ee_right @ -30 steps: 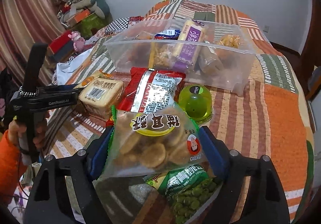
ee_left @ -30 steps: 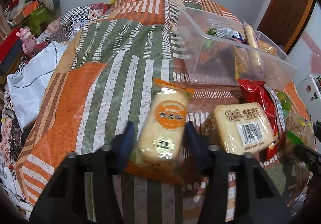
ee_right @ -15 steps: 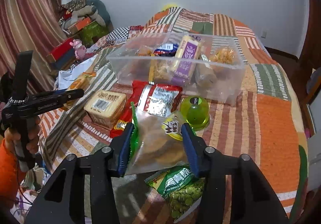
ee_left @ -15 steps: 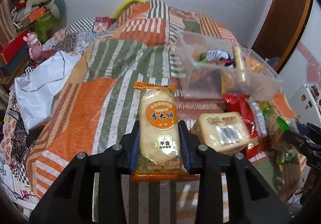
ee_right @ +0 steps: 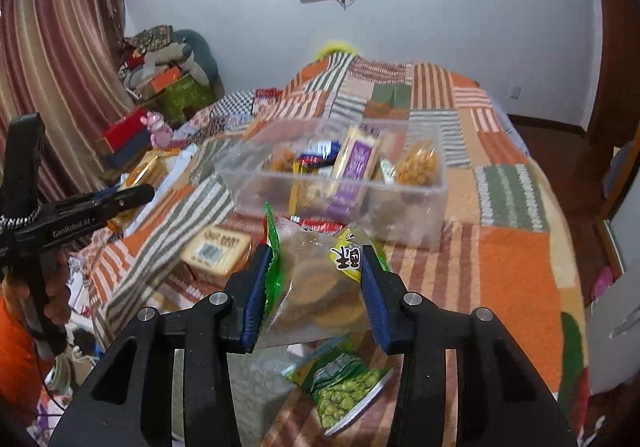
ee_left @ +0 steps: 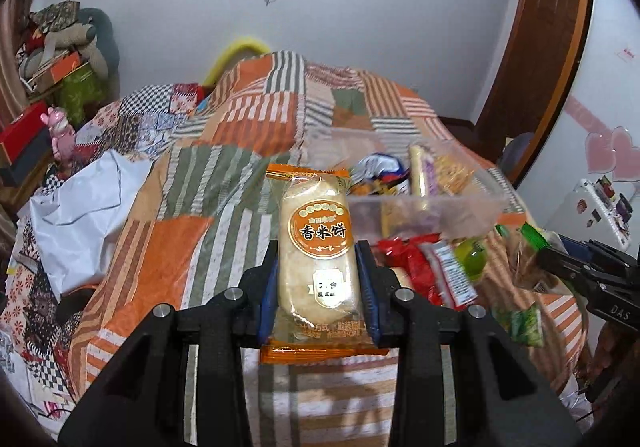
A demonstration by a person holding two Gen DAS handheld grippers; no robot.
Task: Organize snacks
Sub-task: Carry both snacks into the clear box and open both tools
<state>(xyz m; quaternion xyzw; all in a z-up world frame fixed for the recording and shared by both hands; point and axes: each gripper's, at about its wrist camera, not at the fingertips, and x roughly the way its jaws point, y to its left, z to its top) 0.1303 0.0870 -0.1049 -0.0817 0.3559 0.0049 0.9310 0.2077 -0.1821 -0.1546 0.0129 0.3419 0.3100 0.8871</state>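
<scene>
Two claws each pinch one light, crushable snack above the bed: the left claw (ee_left: 317, 287) squeezes the orange-edged rice cracker packet (ee_left: 316, 247) at its sides, the right claw (ee_right: 316, 291) the crinkly clear biscuit bag (ee_right: 320, 287), near the clear plastic box (ee_right: 340, 183).

Left gripper (ee_left: 317, 279): raised, jaws clamped on the rice cracker packet (ee_left: 316, 247).
Right gripper (ee_right: 316, 287): raised, jaws pressed on the cookie bag (ee_right: 320, 287).
Left hand (ee_right: 56, 287): wrapped around the gripper handle.
</scene>
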